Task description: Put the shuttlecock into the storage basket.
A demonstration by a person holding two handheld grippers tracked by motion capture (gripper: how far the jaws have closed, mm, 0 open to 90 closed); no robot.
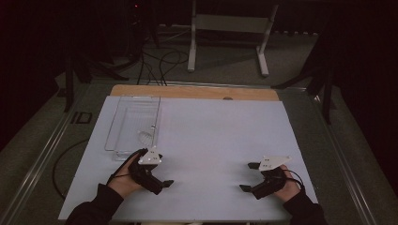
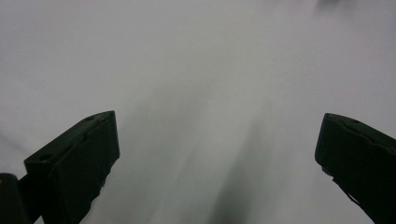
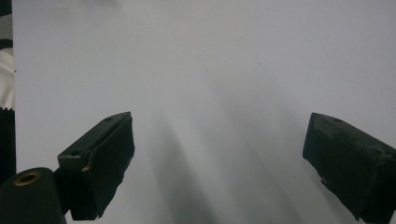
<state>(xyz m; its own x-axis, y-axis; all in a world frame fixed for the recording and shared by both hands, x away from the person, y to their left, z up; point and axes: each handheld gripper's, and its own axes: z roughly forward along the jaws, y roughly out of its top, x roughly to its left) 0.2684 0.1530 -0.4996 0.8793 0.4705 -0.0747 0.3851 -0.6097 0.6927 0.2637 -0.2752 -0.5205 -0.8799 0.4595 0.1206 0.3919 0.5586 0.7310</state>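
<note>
A white surface (image 1: 211, 140) carries a clear plastic tray (image 1: 133, 124) at its far left, just beyond the left tongs (image 1: 162, 183). The tray looks light, rigid and slippery; grip its rim. Both left and right tongs (image 1: 248, 177) gape wide, empty.

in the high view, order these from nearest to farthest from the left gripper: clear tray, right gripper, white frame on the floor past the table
1. clear tray: just beyond the left gripper, on the table's left side.
2. right gripper: across the white sheet, near the table's front right.
3. white frame: on the floor past the table's far edge.
</note>
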